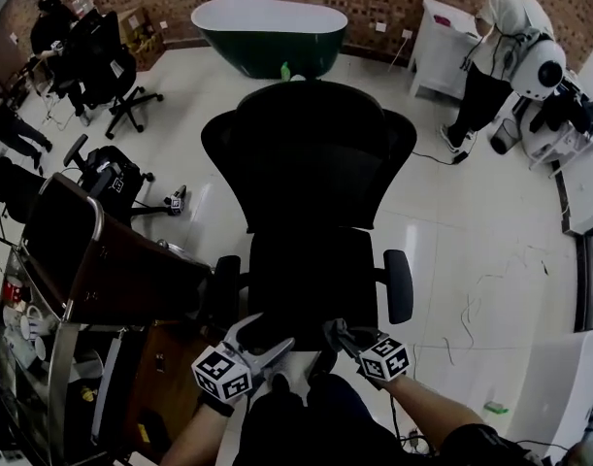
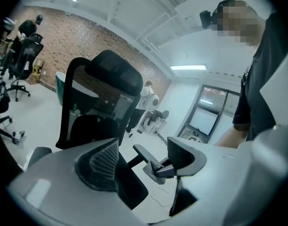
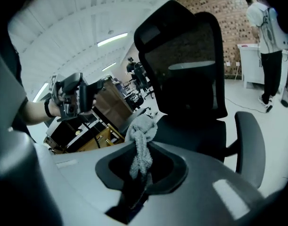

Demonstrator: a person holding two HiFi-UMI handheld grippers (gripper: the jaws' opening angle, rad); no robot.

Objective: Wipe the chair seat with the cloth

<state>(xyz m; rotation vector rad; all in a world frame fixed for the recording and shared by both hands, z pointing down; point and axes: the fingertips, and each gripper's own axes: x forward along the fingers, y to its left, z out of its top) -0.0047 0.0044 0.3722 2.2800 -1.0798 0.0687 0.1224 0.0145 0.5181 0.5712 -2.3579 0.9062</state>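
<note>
A black office chair stands in front of me, its seat (image 1: 306, 280) just beyond both grippers. My right gripper (image 1: 339, 337) is low over the seat's front edge, shut on a grey cloth (image 3: 141, 142) that bunches up out of its jaws. In the right gripper view the seat (image 3: 193, 131) lies right behind the cloth. My left gripper (image 1: 267, 338) hovers at the seat's front left, open and with nothing in it. The left gripper view shows its jaws standing wide apart (image 2: 143, 159), with the cloth (image 2: 155, 172) seen between them further off.
The chair's tall backrest (image 1: 306, 153) and two armrests (image 1: 398, 285) frame the seat. A brown desk (image 1: 112, 270) crowds the left side. A dark green bathtub (image 1: 267, 32), other chairs (image 1: 102, 56), a standing person (image 1: 500, 47) and floor cables (image 1: 490, 289) lie further off.
</note>
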